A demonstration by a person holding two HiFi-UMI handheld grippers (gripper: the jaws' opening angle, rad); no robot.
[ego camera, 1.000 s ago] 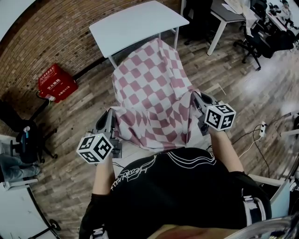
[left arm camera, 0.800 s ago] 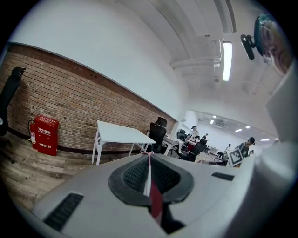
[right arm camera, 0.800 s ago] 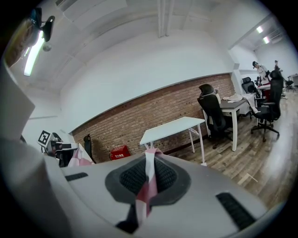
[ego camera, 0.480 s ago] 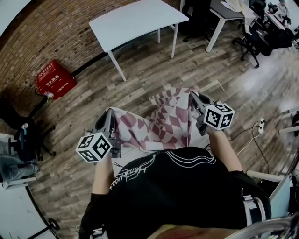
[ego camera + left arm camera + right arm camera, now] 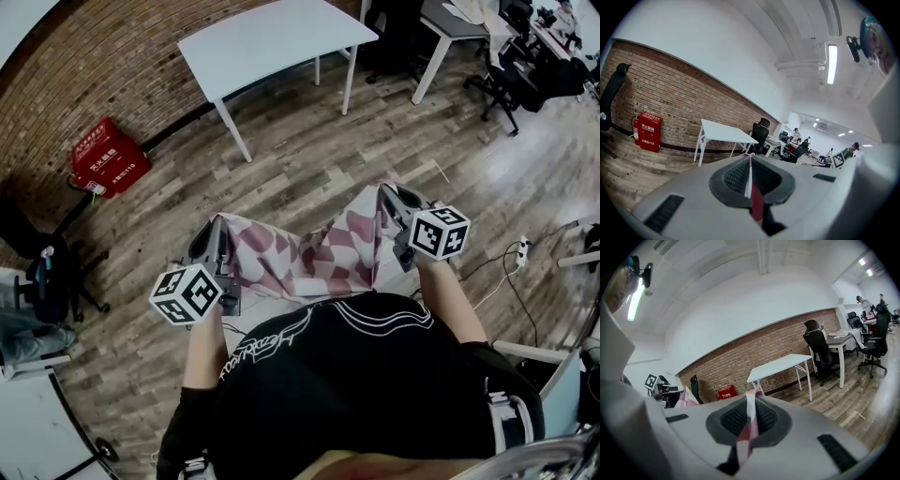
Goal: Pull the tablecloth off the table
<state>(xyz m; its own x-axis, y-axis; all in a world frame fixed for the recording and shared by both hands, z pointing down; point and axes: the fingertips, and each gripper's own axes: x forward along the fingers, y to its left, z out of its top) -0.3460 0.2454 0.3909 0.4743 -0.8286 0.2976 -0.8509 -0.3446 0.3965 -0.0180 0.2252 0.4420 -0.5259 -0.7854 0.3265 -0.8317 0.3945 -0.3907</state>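
Desk (image 5: 272, 42) now bare; tablecloth (image 5: 309, 258) has come off. Left tongs (image 5: 217, 232) and right tongs (image 5: 387, 194) both clench its edge. Pull likely complete, though the lower hem is hidden.

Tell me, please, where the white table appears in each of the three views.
Head view: white table at top centre.
Left gripper view: white table left of centre, at mid height.
Right gripper view: white table right of centre, at mid height.
Shared landmark: the red box, left of the table in every view.

Pink-checked tablecloth (image 5: 298, 264) hanging bunched and sagging, well off white table (image 5: 272, 42)
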